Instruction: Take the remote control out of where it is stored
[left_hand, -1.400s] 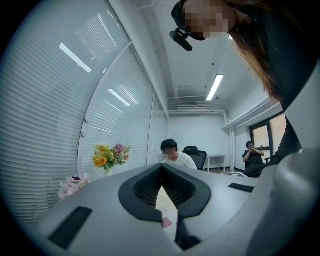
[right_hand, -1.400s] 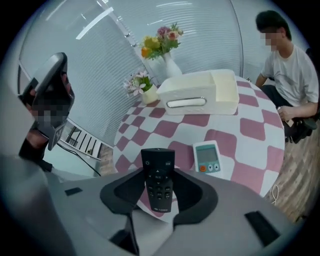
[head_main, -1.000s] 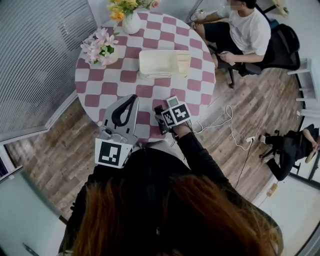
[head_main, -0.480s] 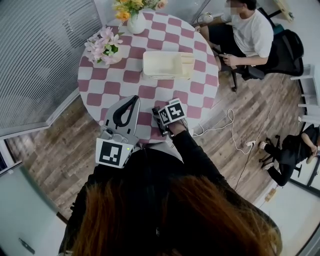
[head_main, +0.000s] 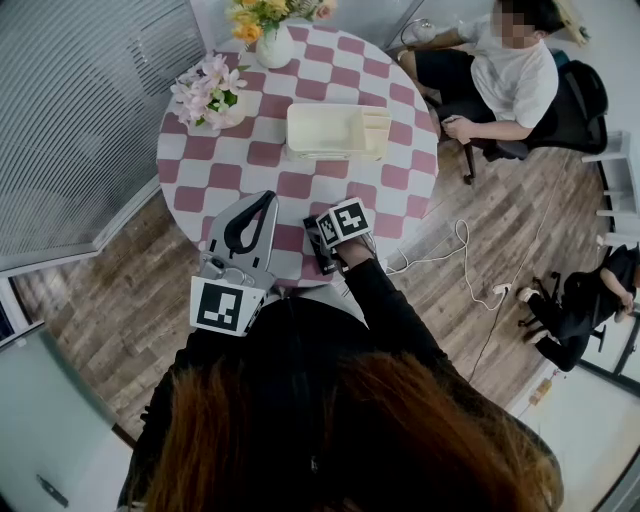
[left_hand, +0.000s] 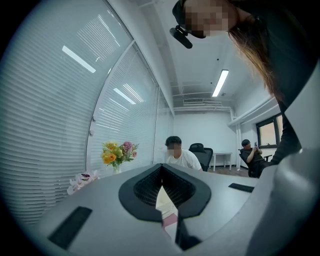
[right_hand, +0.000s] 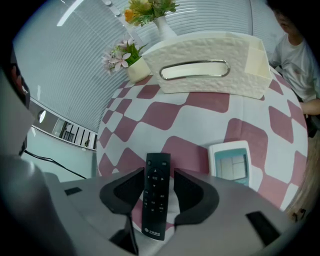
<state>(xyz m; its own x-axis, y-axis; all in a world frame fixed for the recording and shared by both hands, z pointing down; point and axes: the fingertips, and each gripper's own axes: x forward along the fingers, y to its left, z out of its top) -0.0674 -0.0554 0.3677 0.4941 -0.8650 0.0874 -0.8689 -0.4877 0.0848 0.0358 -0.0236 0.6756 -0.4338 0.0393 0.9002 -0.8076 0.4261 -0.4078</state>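
A black remote control (right_hand: 155, 195) stands lengthwise between the jaws of my right gripper (right_hand: 159, 172); the pads hold its sides, and its near end lies over the gripper's body. In the head view this gripper (head_main: 322, 245) points steeply down over the near edge of the round checked table (head_main: 230, 165). The cream storage box (head_main: 335, 130) sits farther back at the table's middle, its slotted side (right_hand: 195, 70) facing the right gripper. My left gripper (head_main: 268, 198) hovers level at the table's near left, jaws together with nothing between them (left_hand: 161, 166).
A white remote with a screen (right_hand: 231, 164) lies on the table just right of the right gripper. A vase of yellow flowers (head_main: 275, 40) and a pot of pink flowers (head_main: 210, 95) stand at the back left. A person (head_main: 500, 70) sits past the table; a cable (head_main: 455, 240) runs over the floor.
My right gripper has sunk a little toward the table with the black remote, and its marker cube now covers the white remote. The left gripper has kept still.
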